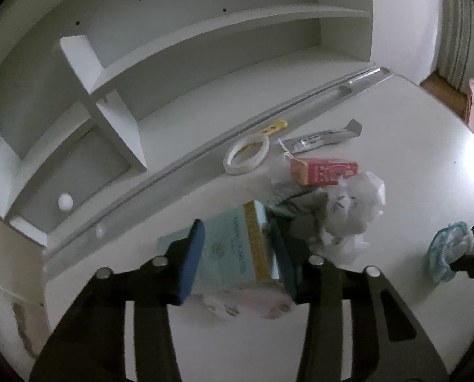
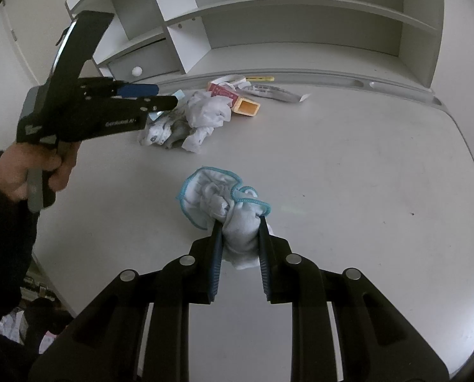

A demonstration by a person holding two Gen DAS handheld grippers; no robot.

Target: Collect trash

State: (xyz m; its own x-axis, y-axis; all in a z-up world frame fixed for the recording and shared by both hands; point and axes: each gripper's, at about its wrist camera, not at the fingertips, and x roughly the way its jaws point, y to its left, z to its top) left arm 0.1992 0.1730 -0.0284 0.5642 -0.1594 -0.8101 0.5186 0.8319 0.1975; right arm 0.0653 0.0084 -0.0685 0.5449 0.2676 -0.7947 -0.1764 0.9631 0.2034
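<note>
In the left wrist view my left gripper (image 1: 237,227) is shut on a pale blue carton (image 1: 233,248), one blue pad against each side. Crumpled white paper (image 1: 355,210) lies just right of it, with a red-and-yellow box (image 1: 323,170) behind. In the right wrist view my right gripper (image 2: 240,222) is shut on a white cloth with a teal hem (image 2: 211,194) that rests on the white desk (image 2: 332,175). My left gripper (image 2: 160,95) hovers at the left over the crumpled paper (image 2: 205,114), held by a hand (image 2: 36,172).
A tape ring (image 1: 246,154), a silver wrapper (image 1: 323,138) and a yellow strip (image 1: 275,126) lie by the desk's pen groove. A pinkish wrapper (image 1: 253,305) sits under the carton. A white shelf unit (image 2: 300,31) stands at the back, with a drawer knob (image 1: 65,202).
</note>
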